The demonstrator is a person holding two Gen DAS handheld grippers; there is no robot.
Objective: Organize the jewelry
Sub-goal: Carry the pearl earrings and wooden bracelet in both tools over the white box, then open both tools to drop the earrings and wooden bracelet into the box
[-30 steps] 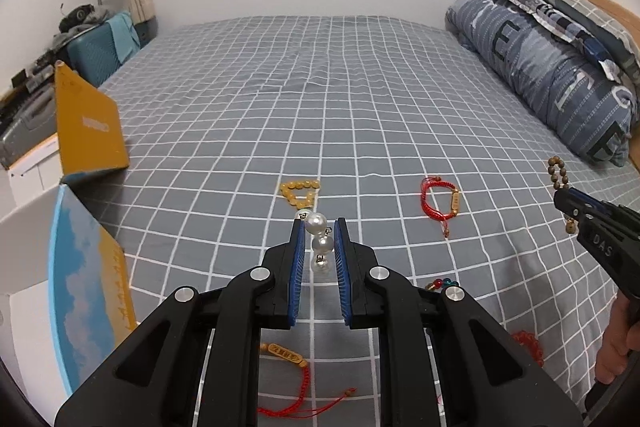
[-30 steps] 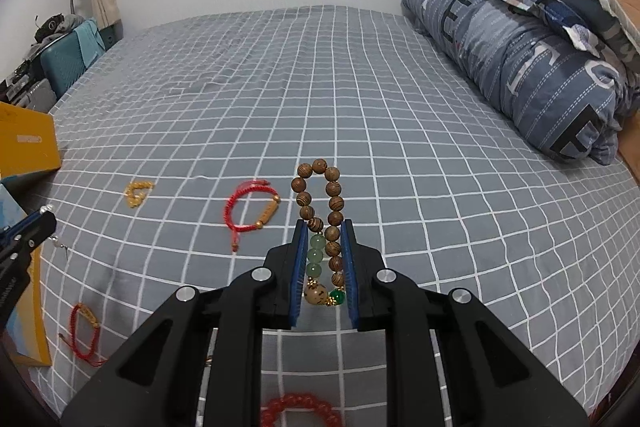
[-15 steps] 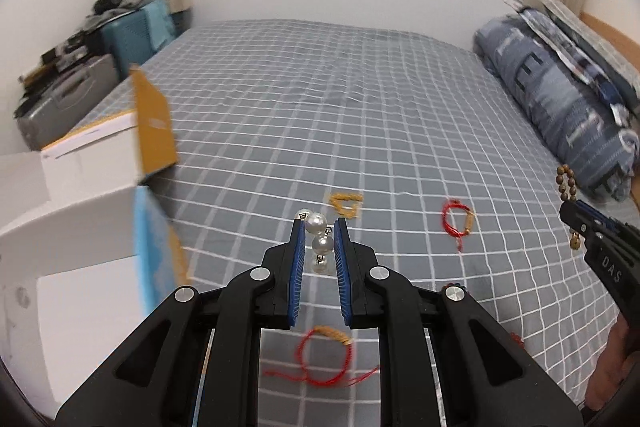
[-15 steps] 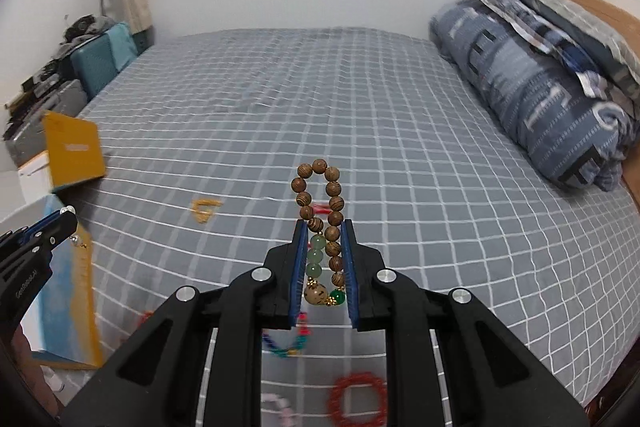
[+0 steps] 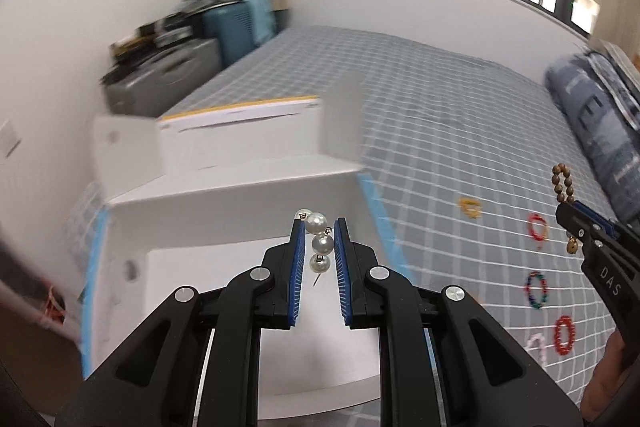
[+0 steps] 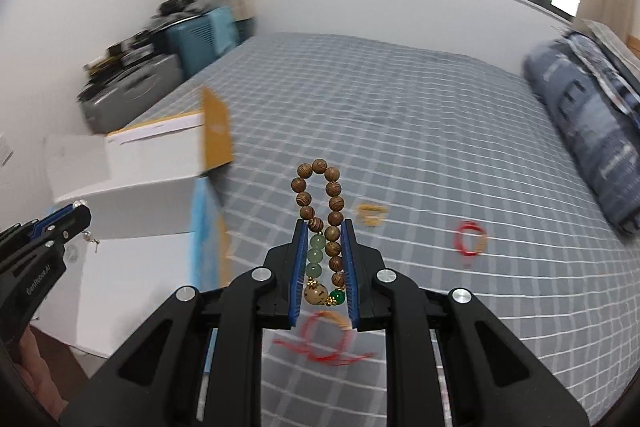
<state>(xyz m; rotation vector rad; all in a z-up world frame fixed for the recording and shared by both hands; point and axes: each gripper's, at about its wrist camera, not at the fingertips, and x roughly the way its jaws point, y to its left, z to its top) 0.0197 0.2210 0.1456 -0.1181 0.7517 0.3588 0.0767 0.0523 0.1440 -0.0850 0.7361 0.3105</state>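
My left gripper (image 5: 318,227) is shut on a pearl earring (image 5: 320,243), three white pearls on a thin hook, and hangs over the open white box (image 5: 224,203) at the bed's left edge. My right gripper (image 6: 323,229) is shut on a wooden bead bracelet (image 6: 334,205) with green beads, above the grey checked bed (image 6: 400,131) just right of the white box (image 6: 132,195). In the left wrist view the right gripper (image 5: 576,211) shows at the far right with the wooden bead bracelet (image 5: 562,183). The left gripper (image 6: 78,211) shows at the left edge of the right wrist view.
Loose on the bed lie a small gold piece (image 5: 470,207), a red cord bracelet (image 6: 472,239), a multicoloured bead bracelet (image 5: 536,291), a red bead bracelet (image 5: 564,335) and a red cord bracelet with loose ends (image 6: 328,339). Suitcases (image 5: 168,75) stand by the wall; a folded quilt (image 6: 588,123) lies at the right.
Both grippers have swung left and risen, each still clamped on its piece. The white box has come from the left edge to under the left gripper, and the bed's jewelry has slid right.
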